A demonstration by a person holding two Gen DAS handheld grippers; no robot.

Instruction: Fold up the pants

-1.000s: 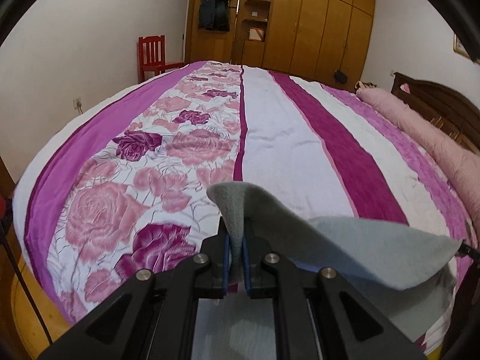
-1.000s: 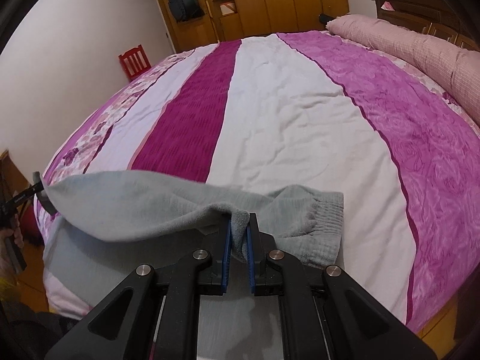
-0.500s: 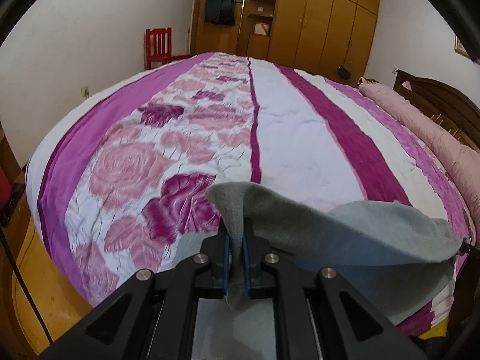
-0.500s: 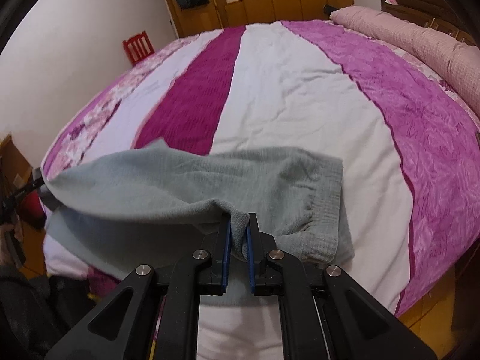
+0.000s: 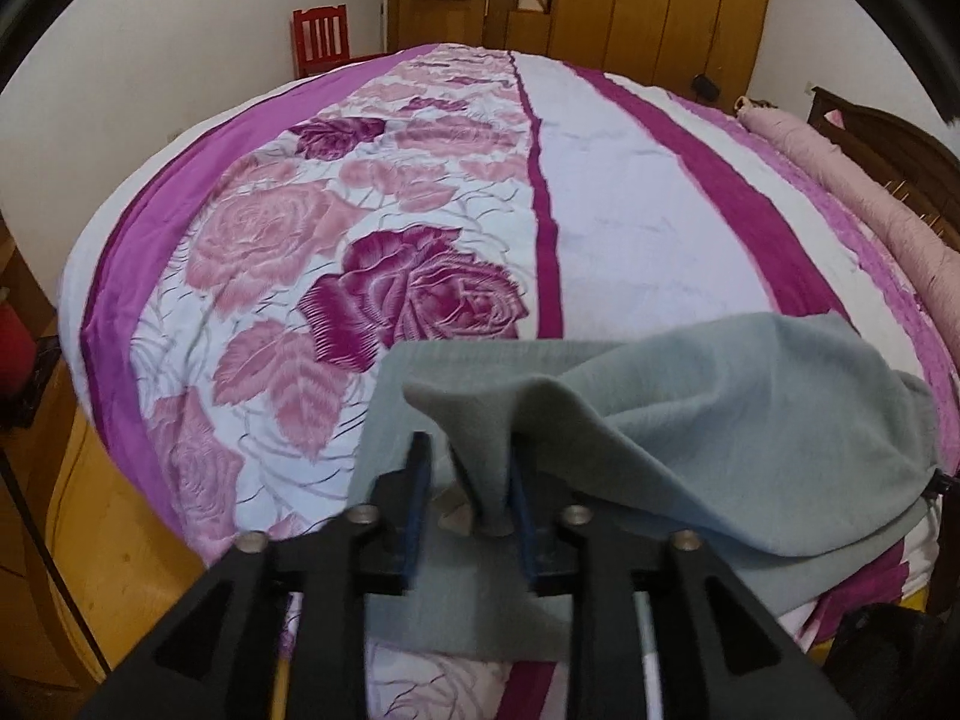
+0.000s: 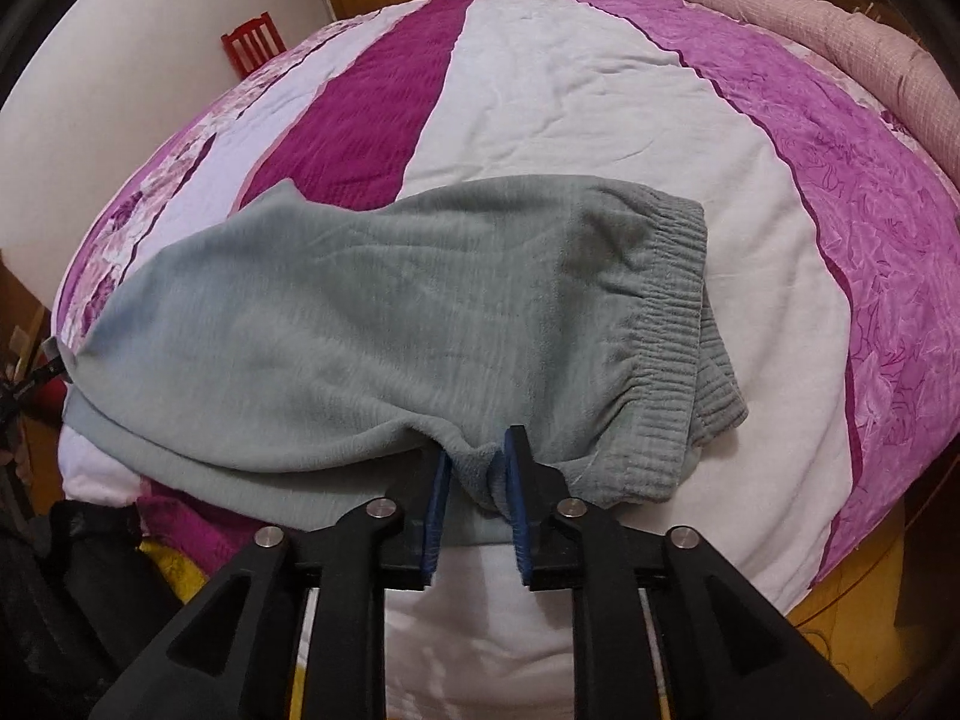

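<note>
Both jaws have parted since earlier — gray pants [image 6: 384,324] folded on bedspread [image 6: 570,96], a pinch between each pair.

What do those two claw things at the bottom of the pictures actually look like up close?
Both look alike. The left gripper and right gripper are matte black, angular frames with triangular cut-outs. Each has two fingers lined with blue pads, and round silver bolt heads sit on the joints. No markings, cables or sleeves show clearly.
</note>
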